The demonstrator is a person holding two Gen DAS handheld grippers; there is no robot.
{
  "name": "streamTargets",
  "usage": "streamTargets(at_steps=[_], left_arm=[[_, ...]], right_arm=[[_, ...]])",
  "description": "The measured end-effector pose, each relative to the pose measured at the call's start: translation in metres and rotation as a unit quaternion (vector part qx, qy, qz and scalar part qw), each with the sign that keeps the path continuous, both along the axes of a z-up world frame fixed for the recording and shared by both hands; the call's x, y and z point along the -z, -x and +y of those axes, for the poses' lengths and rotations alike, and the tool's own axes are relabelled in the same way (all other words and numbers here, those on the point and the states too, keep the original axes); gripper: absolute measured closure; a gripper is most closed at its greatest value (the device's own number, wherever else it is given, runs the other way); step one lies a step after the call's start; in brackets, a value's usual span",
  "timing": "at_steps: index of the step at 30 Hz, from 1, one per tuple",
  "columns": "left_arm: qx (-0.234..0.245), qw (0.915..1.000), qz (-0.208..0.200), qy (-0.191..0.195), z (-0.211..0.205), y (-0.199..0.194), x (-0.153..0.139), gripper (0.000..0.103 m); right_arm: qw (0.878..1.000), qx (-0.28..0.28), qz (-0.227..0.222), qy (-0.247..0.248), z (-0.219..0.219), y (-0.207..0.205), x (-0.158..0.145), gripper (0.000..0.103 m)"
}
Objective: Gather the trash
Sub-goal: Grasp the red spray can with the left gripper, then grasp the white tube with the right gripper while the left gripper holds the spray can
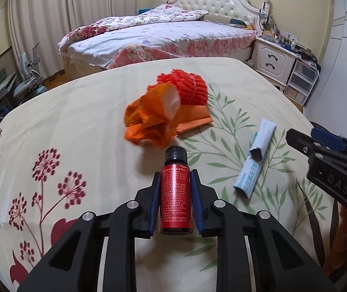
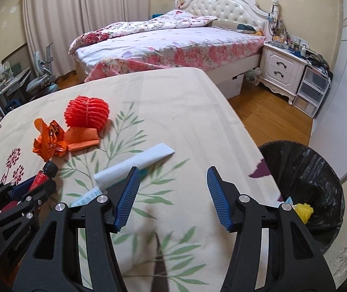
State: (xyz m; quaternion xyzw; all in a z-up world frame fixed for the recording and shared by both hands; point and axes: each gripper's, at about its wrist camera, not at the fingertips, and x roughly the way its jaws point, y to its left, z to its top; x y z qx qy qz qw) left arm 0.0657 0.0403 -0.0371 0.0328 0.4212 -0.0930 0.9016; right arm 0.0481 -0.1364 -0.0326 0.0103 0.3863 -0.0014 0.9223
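Observation:
A small red bottle (image 1: pixel 175 194) with a black cap sits between the blue pads of my left gripper (image 1: pixel 175 174), which is shut on it above the floral cloth; the bottle (image 2: pixel 42 174) also shows at the left of the right wrist view. Just beyond it lie a crumpled orange wrapper (image 1: pixel 149 119), an orange folded paper (image 1: pixel 193 119) and a red foam net (image 1: pixel 185 87). A crushed white tube (image 1: pixel 253 160) lies to the right. My right gripper (image 2: pixel 173 174) hovers open over the cloth, the white tube (image 2: pixel 134 168) just off its left finger, nothing between its pads.
A bin with a black liner (image 2: pixel 305 170) stands on the floor at the cloth's right edge, a yellow scrap (image 2: pixel 303 210) inside. Beyond the cloth-covered surface (image 2: pixel 161 97) are a bed (image 2: pixel 173 43), a white nightstand (image 2: pixel 283 70) and a desk with a chair (image 2: pixel 37 85).

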Motion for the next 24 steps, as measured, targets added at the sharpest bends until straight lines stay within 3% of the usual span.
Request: streamTargets(at_steps=[11, 24], left_arm=[[-0.054, 0.9985, -0.001, 0.004, 0.046, -0.002, 0.000, 0.078], [-0.073, 0.9972, 0.002, 0.016, 0.069, -0.007, 0.002, 0.078]], right_arm=[[0.999, -0.029, 0.020, 0.005, 0.036, -0.025, 0.008, 0.039], [0.999, 0.026, 0.037, 0.022, -0.007, -0.012, 0.017, 0.039]])
